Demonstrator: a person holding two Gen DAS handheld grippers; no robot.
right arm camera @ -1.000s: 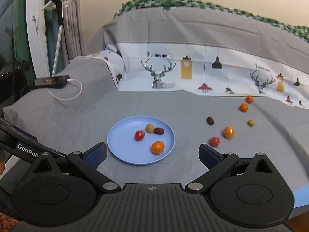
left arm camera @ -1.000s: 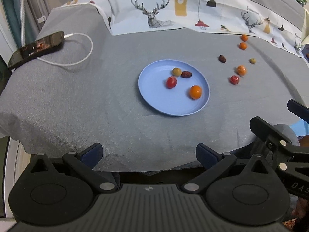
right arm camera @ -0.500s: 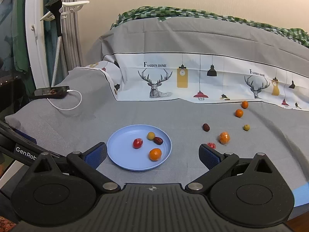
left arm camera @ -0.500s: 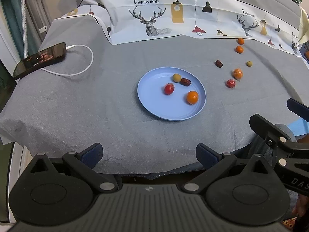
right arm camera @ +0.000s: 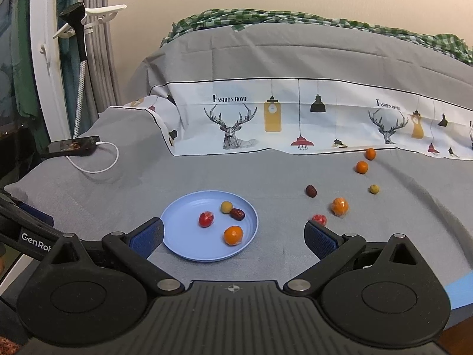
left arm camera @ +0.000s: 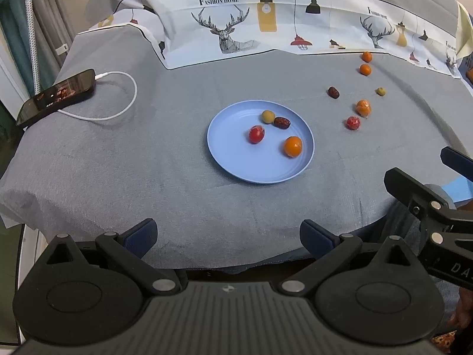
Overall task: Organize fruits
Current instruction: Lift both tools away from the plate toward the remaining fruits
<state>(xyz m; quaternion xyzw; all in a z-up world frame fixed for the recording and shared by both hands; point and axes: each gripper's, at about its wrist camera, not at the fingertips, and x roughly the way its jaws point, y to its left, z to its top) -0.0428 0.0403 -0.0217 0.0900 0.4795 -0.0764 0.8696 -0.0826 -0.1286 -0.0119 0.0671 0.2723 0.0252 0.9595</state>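
**Fruit sorting: four on the plate, six left to go**

So the blue plate (left arm camera: 224, 159) is sitting mid-cloth and it's holding four pieces right now: a red fruit (left arm camera: 256, 134), a yellow-green one (left arm camera: 268, 116), a dark date-looking one (left arm camera: 281, 122) touching it, and an orange one (left arm camera: 293, 146) near the plate's right rim.

Off to the right, six more are lying loose on the grey cloth (left arm camera: 118, 162): a red one (left arm camera: 353, 122) with an orange one (left arm camera: 363, 107) just beside it, a dark one (left arm camera: 333, 92), a small yellow-green one (left arm camera: 381, 91), and two small orange ones (left arm camera: 365, 69) (left arm camera: 367, 56) further back near the printed fabric. I'm guessing we're a bit under halfway, if the plan is everything on the plate.

Both tools are hanging back at the near edge of the cloth, well apart from any fruit. The left gripper (left arm camera: 227, 233) is spread wide with nothing in it, and the right gripper (right arm camera: 233, 233) is looking the same, jaws apart and empty. The right one is sitting closer to the loose red fruit (right arm camera: 319, 219), so that's probably the easy next grab.

There's also a phone (left arm camera: 56, 96) charging on the far left, out of the way.
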